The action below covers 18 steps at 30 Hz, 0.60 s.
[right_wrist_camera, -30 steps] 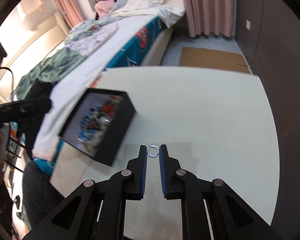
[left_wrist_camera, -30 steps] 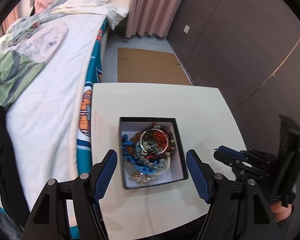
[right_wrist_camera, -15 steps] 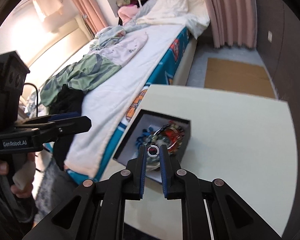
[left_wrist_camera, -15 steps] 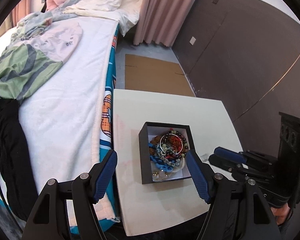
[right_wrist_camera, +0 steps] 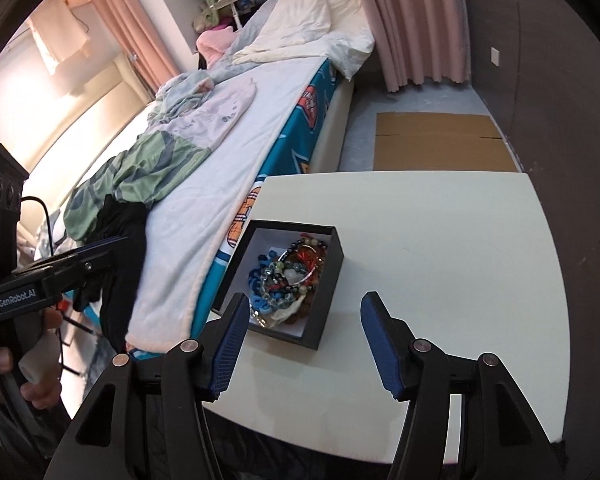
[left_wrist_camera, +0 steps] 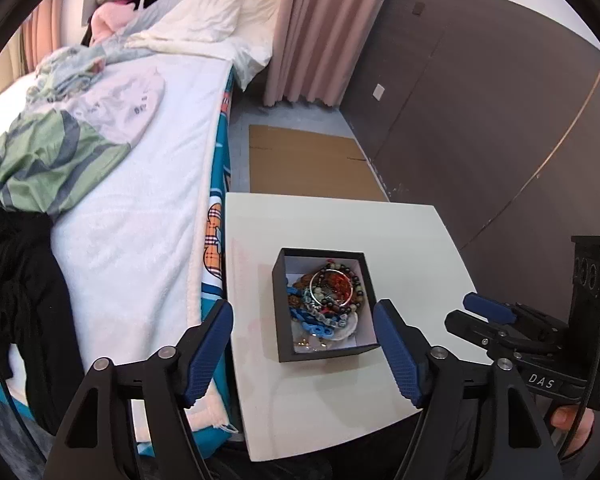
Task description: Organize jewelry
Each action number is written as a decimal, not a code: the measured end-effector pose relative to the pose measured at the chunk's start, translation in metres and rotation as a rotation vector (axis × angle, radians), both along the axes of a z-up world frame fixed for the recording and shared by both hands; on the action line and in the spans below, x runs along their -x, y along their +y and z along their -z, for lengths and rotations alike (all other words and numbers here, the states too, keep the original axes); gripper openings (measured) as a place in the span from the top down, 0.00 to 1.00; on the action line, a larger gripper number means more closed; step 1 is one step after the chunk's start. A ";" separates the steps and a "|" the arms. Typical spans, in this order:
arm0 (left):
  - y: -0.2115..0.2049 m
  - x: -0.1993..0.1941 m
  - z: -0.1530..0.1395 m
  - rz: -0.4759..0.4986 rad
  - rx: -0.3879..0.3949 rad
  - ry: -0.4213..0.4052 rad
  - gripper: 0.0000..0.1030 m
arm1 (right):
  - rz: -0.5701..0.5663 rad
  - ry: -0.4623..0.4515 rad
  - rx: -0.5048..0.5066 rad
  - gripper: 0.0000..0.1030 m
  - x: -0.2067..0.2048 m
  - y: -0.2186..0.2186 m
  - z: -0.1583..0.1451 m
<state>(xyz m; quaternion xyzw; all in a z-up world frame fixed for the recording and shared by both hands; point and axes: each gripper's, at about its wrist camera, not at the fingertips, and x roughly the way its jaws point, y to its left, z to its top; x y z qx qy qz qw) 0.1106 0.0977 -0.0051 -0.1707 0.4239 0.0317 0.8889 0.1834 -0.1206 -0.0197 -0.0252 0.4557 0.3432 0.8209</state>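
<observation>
A black open box [left_wrist_camera: 281, 300] [right_wrist_camera: 328, 300] with a white inside stands on the white table [left_wrist_camera: 340, 224] [right_wrist_camera: 460, 248] near its left edge. It holds a heap of bead bracelets and a silver bangle [left_wrist_camera: 332, 286] [right_wrist_camera: 296, 268]. My left gripper [left_wrist_camera: 303, 344] is open and empty, raised above and in front of the box. My right gripper [right_wrist_camera: 302, 332] is open and empty, raised just in front of the box; it also shows in the left wrist view [left_wrist_camera: 488, 312]. The small silver ring is not visible.
A bed [left_wrist_camera: 132, 200] with white cover and loose clothes runs along the table's left side. A flat cardboard sheet [left_wrist_camera: 308, 164] lies on the floor beyond the table. A dark wall [left_wrist_camera: 480, 120] is on the right. The left tool and hand show in the right wrist view [right_wrist_camera: 20, 292].
My right gripper carried the small silver ring over the box, then opened; the ring is gone from between its fingers. Both grippers have pulled back and up from the table.
</observation>
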 end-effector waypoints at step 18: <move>-0.054 0.071 -0.056 -0.015 -0.203 -0.193 0.04 | 0.135 -0.082 -0.063 0.00 0.054 -0.070 -0.041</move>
